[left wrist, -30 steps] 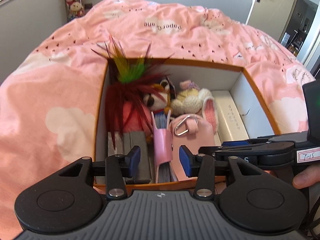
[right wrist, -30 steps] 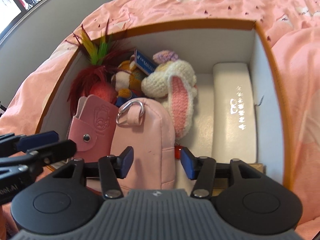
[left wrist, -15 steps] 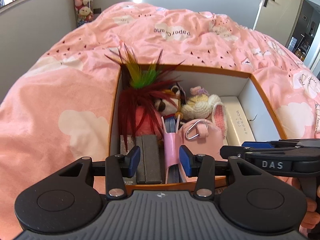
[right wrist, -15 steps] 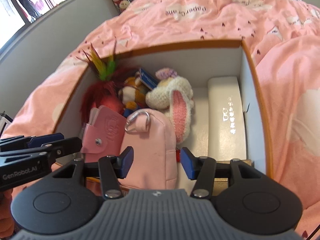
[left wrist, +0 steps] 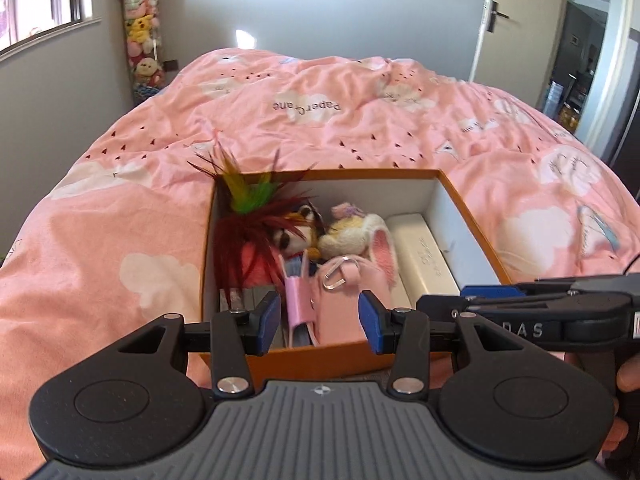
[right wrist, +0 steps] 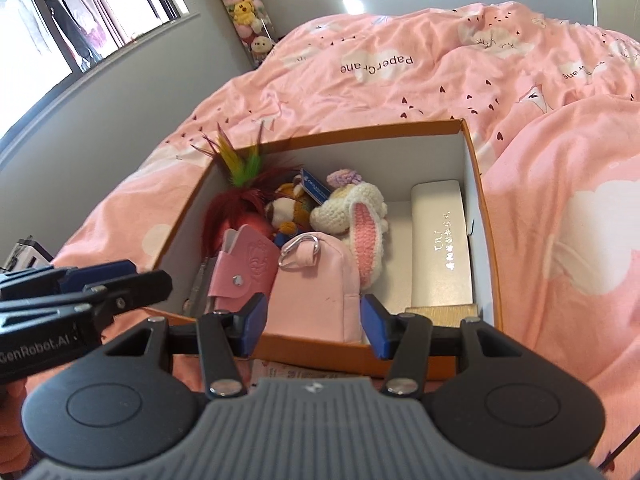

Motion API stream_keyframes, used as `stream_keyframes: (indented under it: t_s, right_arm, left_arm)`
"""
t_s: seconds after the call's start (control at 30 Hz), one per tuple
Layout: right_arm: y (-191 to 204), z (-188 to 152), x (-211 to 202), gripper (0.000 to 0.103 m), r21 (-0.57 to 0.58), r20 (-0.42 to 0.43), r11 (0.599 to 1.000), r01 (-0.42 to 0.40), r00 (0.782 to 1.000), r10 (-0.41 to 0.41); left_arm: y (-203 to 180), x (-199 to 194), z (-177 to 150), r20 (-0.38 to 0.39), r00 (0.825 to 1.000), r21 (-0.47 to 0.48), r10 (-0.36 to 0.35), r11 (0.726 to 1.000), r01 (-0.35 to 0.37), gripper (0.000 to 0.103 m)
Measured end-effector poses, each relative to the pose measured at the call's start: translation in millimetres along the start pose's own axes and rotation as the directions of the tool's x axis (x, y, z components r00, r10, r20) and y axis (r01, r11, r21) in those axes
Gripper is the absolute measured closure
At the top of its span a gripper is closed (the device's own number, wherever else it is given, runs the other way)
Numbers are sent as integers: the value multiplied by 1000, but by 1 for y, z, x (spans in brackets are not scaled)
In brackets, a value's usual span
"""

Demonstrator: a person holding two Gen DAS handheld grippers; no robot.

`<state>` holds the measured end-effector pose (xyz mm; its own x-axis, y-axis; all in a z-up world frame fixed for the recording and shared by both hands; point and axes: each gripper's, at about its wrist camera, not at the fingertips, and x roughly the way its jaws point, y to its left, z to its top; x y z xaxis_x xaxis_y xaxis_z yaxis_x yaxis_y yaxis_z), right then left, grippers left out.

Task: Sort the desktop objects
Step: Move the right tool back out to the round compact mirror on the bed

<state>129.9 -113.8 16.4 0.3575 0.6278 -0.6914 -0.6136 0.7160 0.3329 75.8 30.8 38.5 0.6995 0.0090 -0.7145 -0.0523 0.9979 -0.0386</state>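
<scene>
Blue-padded and empty, the left gripper [left wrist: 319, 322] and the right gripper [right wrist: 313, 328] both hang with jaws moderately apart just short of the near wall of the orange box [right wrist: 490, 240], which sits on a pink duvet [left wrist: 120, 240]. Inside the box, nearest that wall, stand a pink pouch [right wrist: 316, 284] with a metal clip and a pink card holder [right wrist: 244, 276] to its left, while a long white case [right wrist: 440, 240] lies along the box's right wall. Towards the box's far wall sit a crocheted bunny [right wrist: 352, 208], a small plush toy [right wrist: 290, 208] and a red feathered toy [right wrist: 236, 200] in the far left corner.
</scene>
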Motion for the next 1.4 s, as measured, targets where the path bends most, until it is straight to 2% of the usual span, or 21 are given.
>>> stream_keyframes:
  t_s: [0.2, 0.47, 0.73, 0.9, 1.07, 1.27, 1.4]
  right_arm:
    - [0, -15, -23, 49, -13, 9, 1000, -4, 1000, 4]
    - [-13, -41, -34, 48, 3, -38, 1000, 2, 999, -2]
    - [-37, -69, -22, 48, 51, -145, 995, 83, 987, -75]
    - [-50, -87, -22, 48, 76, -204, 990, 116, 974, -98]
    - [-57, -101, -20, 48, 99, -274, 988, 121, 958, -90]
    - [-57, -111, -7, 47, 61, -349, 981, 184, 925, -152]
    - [-59, -117, 6, 42, 32, -393, 981, 193, 905, -165]
  left_arm:
    - [-5, -13, -11, -21, 1000, 24, -23, 999, 23, 53]
    - [-16, -5, -35, -126, 990, 48, -67, 996, 74, 53]
    - [-28, 18, -67, -296, 951, 70, -91, 991, 116, 53]
    - [-31, 22, -79, -364, 925, 66, -107, 988, 140, 53]
    - [-40, 29, -91, -446, 888, 79, -115, 983, 167, 53]
    - [-41, 29, -91, -457, 881, 69, -126, 982, 176, 53]
    - [-40, 29, -93, -459, 879, 64, -129, 982, 177, 53]
